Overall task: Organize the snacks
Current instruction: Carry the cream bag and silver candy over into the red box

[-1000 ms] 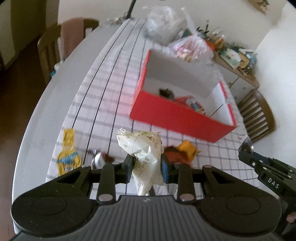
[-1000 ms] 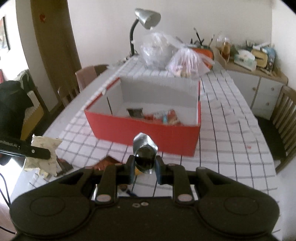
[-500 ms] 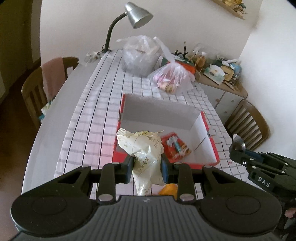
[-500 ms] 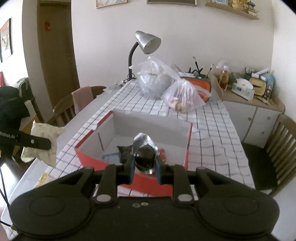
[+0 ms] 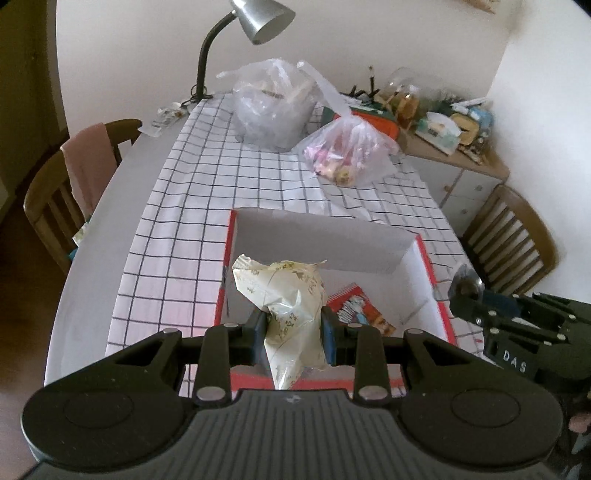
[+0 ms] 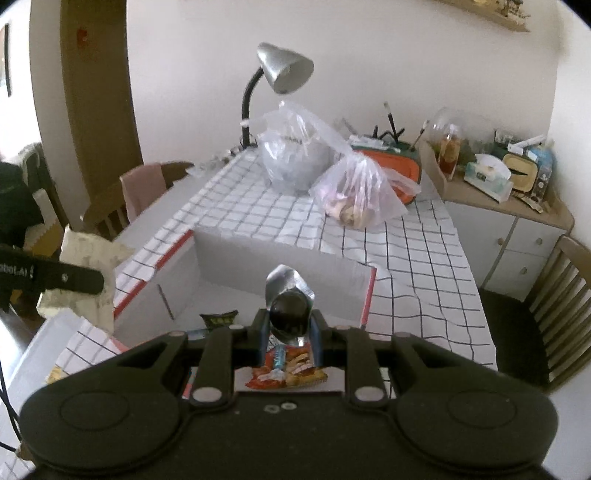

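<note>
My left gripper [image 5: 293,328] is shut on a crumpled cream snack bag [image 5: 288,295] and holds it above the near left part of the red box [image 5: 428,266]. The bag also shows in the right wrist view [image 6: 88,266]. My right gripper [image 6: 289,334] is shut on a silver-wrapped dark candy [image 6: 289,306] above the box [image 6: 369,295]. The candy shows at the right of the left wrist view [image 5: 466,283]. A red snack packet [image 5: 360,306] and a dark packet [image 6: 218,319] lie inside the box.
The checked tablecloth [image 5: 207,206] covers the table. Two plastic bags [image 5: 273,103] [image 5: 347,155] and a desk lamp [image 5: 258,18] stand at the far end. Wooden chairs [image 5: 62,192] [image 5: 513,236] flank the table. A cluttered cabinet [image 6: 498,184] is at the right.
Both grippers have risen and moved forward over the red box, each still holding its snack. The loose snacks on the cloth have dropped out of view.
</note>
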Action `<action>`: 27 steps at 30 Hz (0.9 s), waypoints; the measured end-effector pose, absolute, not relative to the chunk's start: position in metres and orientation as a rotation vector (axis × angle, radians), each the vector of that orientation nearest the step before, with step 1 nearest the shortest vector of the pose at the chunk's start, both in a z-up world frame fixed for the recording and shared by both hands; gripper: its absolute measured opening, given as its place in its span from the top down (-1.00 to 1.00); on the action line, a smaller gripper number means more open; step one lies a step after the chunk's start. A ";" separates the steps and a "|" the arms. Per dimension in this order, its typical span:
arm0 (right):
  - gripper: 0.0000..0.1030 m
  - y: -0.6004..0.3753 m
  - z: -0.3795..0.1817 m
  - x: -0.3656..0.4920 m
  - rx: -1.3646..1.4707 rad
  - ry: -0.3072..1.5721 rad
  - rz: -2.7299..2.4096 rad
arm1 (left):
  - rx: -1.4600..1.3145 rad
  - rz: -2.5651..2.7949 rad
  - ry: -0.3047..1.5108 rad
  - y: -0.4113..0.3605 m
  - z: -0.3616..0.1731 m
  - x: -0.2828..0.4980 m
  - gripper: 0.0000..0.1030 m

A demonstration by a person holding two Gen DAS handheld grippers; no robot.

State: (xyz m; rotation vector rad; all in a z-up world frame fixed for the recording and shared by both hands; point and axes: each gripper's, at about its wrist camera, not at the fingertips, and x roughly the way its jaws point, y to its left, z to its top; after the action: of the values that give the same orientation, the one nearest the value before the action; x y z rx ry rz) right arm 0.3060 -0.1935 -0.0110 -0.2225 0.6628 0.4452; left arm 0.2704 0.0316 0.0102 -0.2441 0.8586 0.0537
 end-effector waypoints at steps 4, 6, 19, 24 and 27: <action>0.59 -0.185 -0.024 0.327 -0.242 0.702 0.438 | -0.223 0.062 0.896 0.032 -0.001 0.295 0.42; 0.59 -0.182 -0.030 0.334 -0.249 0.720 0.434 | -0.213 0.061 0.921 0.031 -0.008 0.307 0.42; 0.59 -0.161 -0.081 0.383 -0.267 0.876 0.427 | -0.169 0.074 1.070 0.022 -0.063 0.359 0.42; 0.59 -0.152 -0.099 0.391 -0.286 0.932 0.437 | -0.151 0.082 1.112 0.020 -0.080 0.368 0.42; 0.59 -0.147 -0.108 0.393 -0.303 0.956 0.444 | -0.139 0.078 1.133 0.019 -0.089 0.371 0.42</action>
State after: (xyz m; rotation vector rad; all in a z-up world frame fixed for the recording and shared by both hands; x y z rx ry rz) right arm 0.3928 -0.1471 -0.1082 -0.3031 0.9559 0.4439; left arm 0.3715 0.0190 -0.0887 -0.1386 1.1331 0.0780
